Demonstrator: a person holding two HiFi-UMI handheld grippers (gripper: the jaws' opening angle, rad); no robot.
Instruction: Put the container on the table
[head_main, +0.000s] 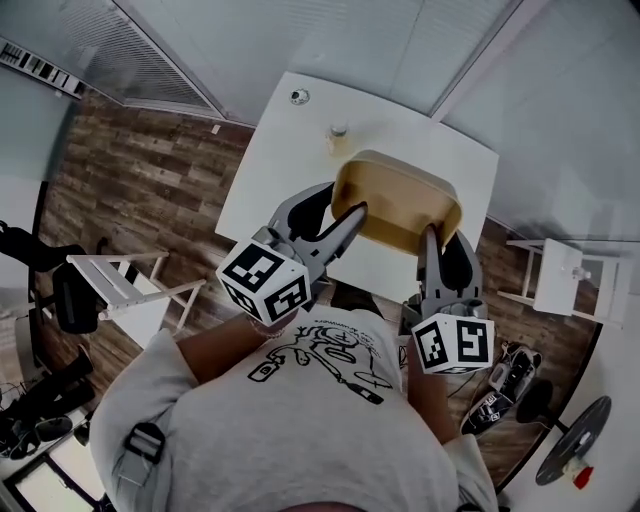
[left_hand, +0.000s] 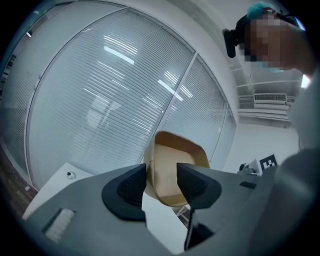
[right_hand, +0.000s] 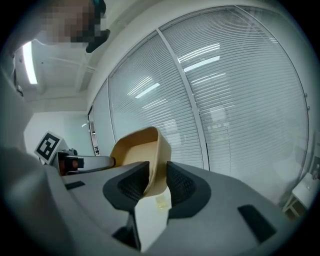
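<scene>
Hanging tilted above the white table (head_main: 285, 160), apparently clear of its top: tan container (head_main: 400, 200); right gripper (head_main: 432, 238) jaws drawn narrow, pinching its right wall; left gripper (head_main: 352, 213) jaws set wider, seemingly clamping the left wall.

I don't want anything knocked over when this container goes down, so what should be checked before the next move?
1. Left gripper closed on the container wall: ok.
2. Right gripper pinching the opposite wall: ok.
3. Container above the table: ok.
4. Container empty: ok.
5. Small item beyond the far rim, clear of the landing spot: cannot tell.
</scene>
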